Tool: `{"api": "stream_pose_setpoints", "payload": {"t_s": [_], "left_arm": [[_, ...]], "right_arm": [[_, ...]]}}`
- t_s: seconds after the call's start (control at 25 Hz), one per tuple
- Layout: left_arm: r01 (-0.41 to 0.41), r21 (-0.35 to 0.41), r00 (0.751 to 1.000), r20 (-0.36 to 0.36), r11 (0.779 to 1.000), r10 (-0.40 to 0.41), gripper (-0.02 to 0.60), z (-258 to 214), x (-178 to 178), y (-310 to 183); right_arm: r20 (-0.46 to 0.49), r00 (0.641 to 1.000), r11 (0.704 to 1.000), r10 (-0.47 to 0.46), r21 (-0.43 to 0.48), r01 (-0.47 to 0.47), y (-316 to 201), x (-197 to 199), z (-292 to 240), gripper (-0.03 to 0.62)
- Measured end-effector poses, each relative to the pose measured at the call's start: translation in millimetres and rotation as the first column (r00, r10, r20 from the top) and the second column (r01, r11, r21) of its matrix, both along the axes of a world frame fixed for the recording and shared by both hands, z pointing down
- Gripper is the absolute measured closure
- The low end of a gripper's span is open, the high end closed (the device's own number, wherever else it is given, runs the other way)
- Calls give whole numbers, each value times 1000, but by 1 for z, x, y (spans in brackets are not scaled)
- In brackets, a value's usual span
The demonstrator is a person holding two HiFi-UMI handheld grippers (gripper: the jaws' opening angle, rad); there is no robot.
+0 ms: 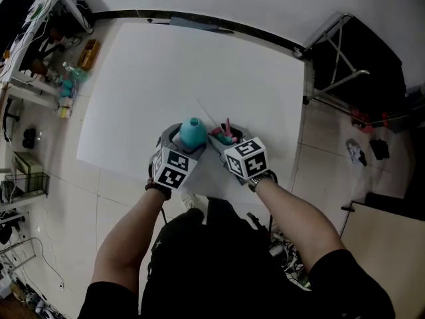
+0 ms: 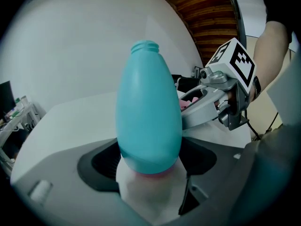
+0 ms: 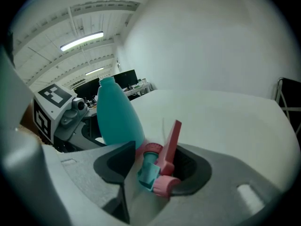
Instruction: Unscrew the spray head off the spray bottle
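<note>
Teal spray bottle (image 2: 148, 107) is clamped at its base between left gripper (image 2: 149, 173) jaws, while the detached pink spray head (image 3: 165, 160) is seen lying between right gripper (image 3: 153, 168) jaws, held apart.

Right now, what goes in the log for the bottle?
left gripper: shut on spray bottle | spray head: off, between jaws of right gripper | neck: open

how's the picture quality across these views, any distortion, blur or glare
Head view: fisheye bows the edges of the white table, light even. Left gripper view: dark corners, spray bottle fairly sharp, jaws below it soft. Right gripper view: ceiling strip light glares, spray head reasonably clear.
</note>
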State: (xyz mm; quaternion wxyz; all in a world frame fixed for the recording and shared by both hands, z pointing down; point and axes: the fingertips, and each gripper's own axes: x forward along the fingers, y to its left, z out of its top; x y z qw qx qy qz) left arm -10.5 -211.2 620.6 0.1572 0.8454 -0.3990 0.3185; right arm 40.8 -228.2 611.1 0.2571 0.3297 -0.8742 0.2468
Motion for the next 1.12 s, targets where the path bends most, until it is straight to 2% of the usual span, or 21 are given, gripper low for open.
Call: {"api": "stream_pose_setpoints", "payload": {"t_s": [0.44,1.12], "left_arm": [[-12,-5,1000,5,1000,12,158,4,2,3],[9,14,1000,28,1000,-10,137,0,-6,6]], "right_arm": [[-114,993,999,1,49,4,-6,13,6,287],[-123,992,996,19,92,-8,0,21,-4,284]]}}
